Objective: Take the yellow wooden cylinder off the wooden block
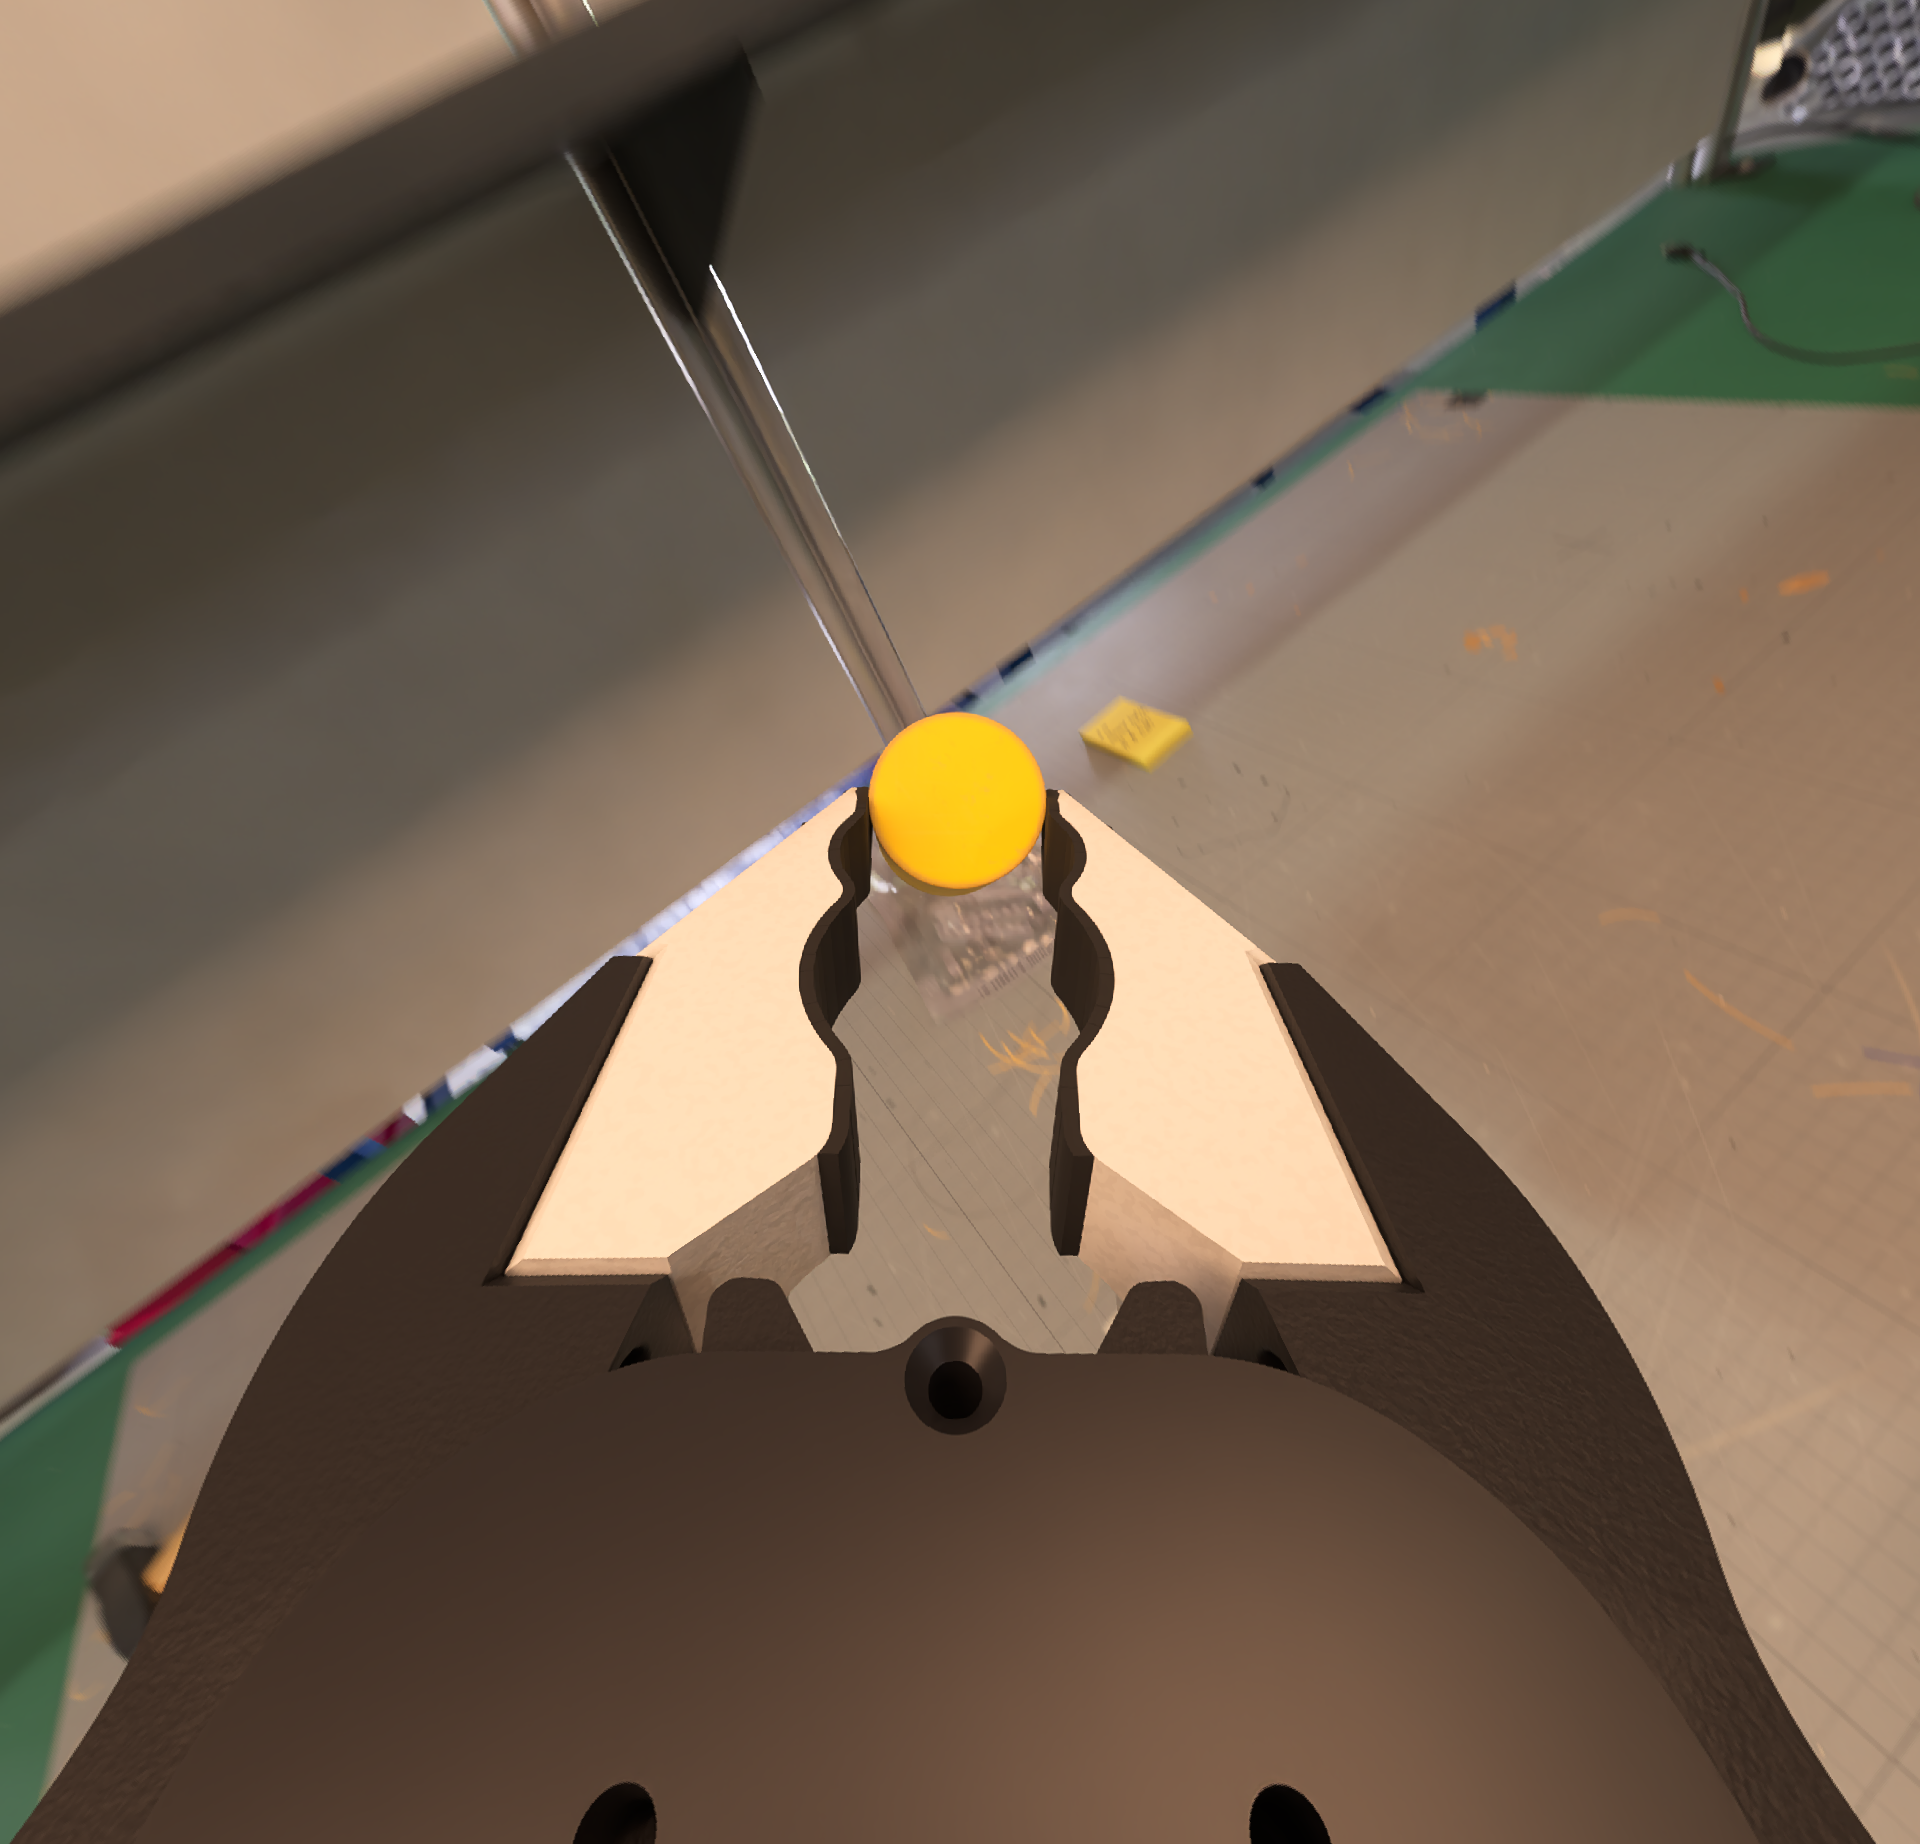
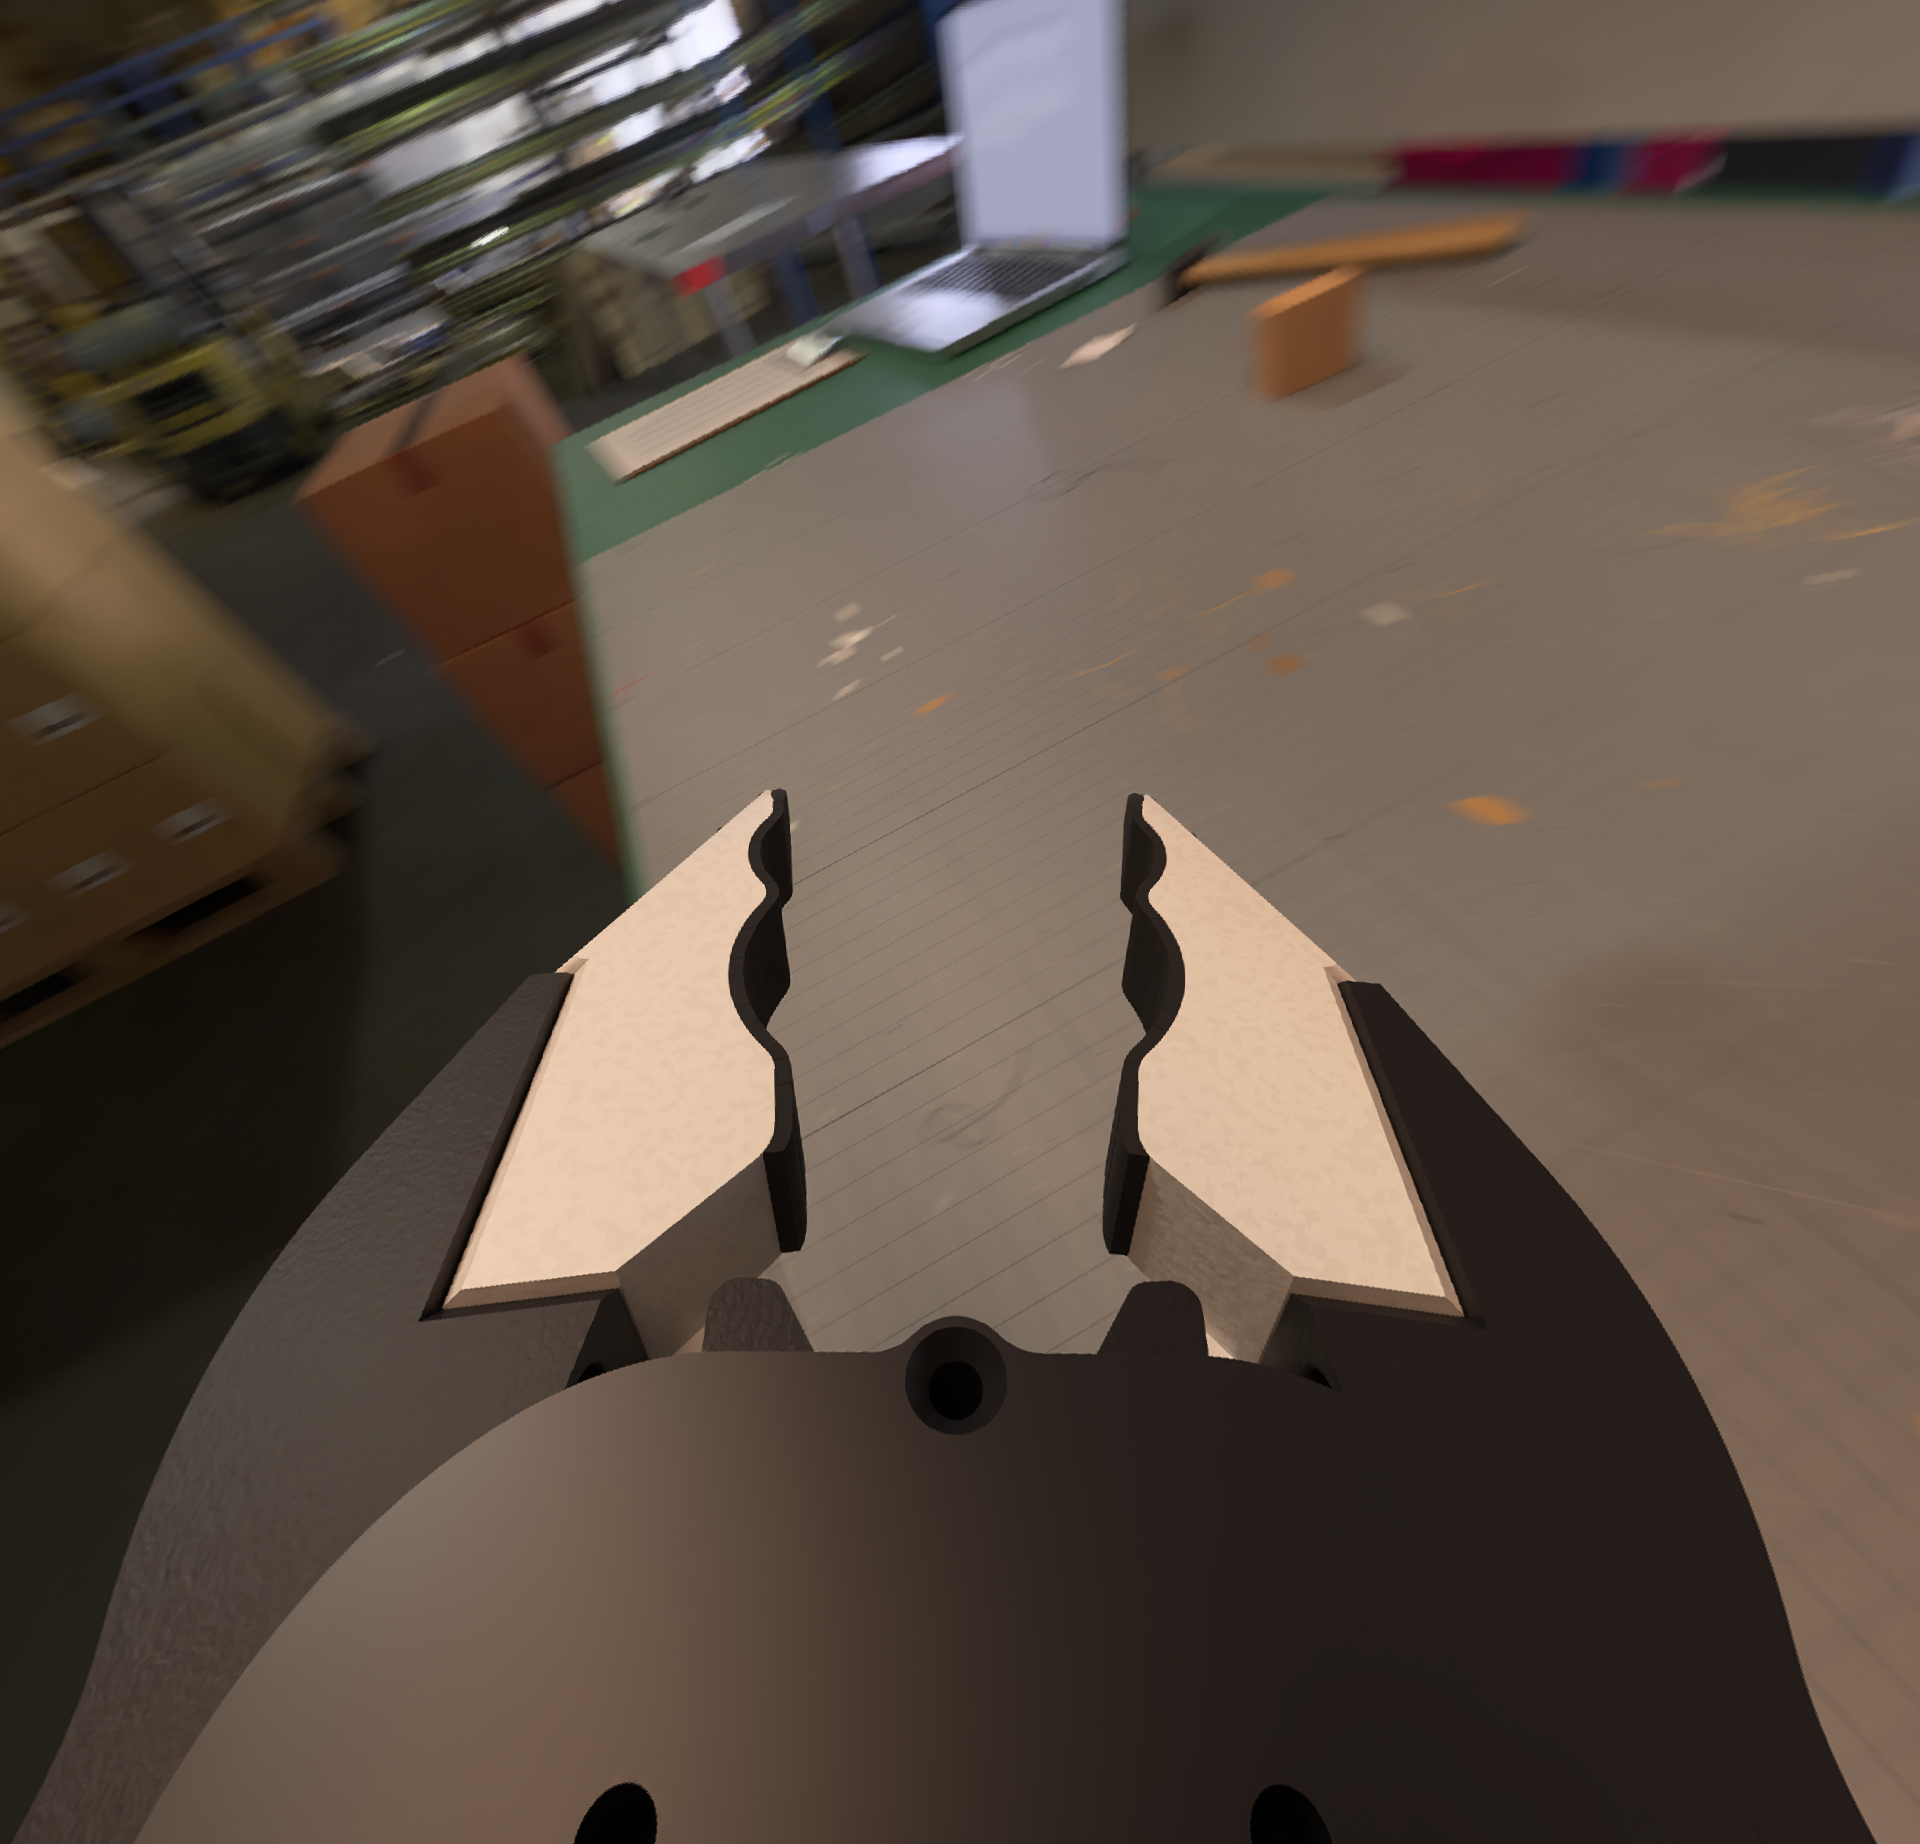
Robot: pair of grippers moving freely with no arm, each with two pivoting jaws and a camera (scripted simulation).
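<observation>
The yellow wooden cylinder (image 1: pixel 956 799) shows end-on as a round yellow disc between the tips of my left gripper (image 1: pixel 956 818). The left jaws are closed against its two sides and hold it above the grey mat. No wooden block shows under it in the left wrist view. My right gripper (image 2: pixel 956 828) is open and empty, with a wide gap between its fingers, above the grey mat. An upright orange-brown wooden block (image 2: pixel 1307 331) stands far off in the right wrist view.
A small yellow pad (image 1: pixel 1135 730) lies on the grey mat (image 1: pixel 1507 859) right of the cylinder. A metal pole (image 1: pixel 769 464) rises behind it. A laptop (image 2: pixel 1029 184), a long wooden strip (image 2: pixel 1351 248) and a flat board (image 2: pixel 717 412) sit at the far edge; cardboard boxes (image 2: pixel 457 527) stand left.
</observation>
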